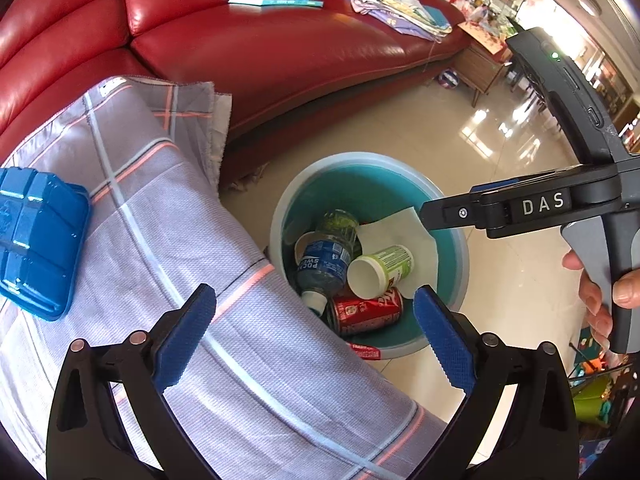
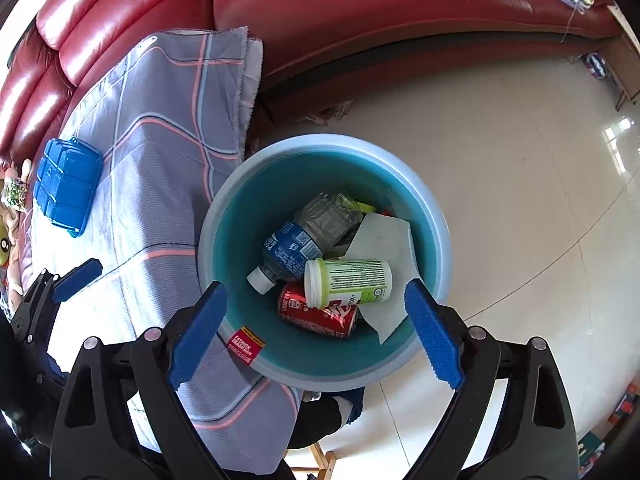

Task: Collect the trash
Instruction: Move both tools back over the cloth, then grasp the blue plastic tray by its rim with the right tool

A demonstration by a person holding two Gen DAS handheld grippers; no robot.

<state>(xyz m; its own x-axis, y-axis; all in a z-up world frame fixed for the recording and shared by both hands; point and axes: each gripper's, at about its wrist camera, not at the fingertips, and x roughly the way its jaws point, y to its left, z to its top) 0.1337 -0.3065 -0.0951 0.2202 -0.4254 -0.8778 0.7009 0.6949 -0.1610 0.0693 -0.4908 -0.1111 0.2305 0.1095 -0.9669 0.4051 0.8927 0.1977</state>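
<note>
A light blue trash bin (image 1: 372, 160) (image 2: 320, 142) stands on the floor beside the cloth-covered table. Inside lie a red can (image 1: 368, 312) (image 2: 320, 314), a blue-labelled plastic bottle (image 1: 324, 264) (image 2: 290, 250), a green-and-white cup (image 1: 382, 268) (image 2: 348, 282), a clear crushed bottle (image 2: 330, 216) and white paper (image 1: 400, 228) (image 2: 384, 240). My left gripper (image 1: 316, 336) is open and empty above the table edge next to the bin. My right gripper (image 2: 316, 328) is open and empty directly over the bin; it also shows in the left wrist view (image 1: 520, 208).
A blue plastic box (image 1: 36, 240) (image 2: 66, 186) lies on the grey checked tablecloth (image 1: 160, 240) (image 2: 152, 160). A red leather sofa (image 1: 260, 52) (image 2: 360, 12) runs behind, with papers and cloths (image 1: 396, 4) on it. Glossy tiled floor (image 2: 520, 200) lies to the right of the bin.
</note>
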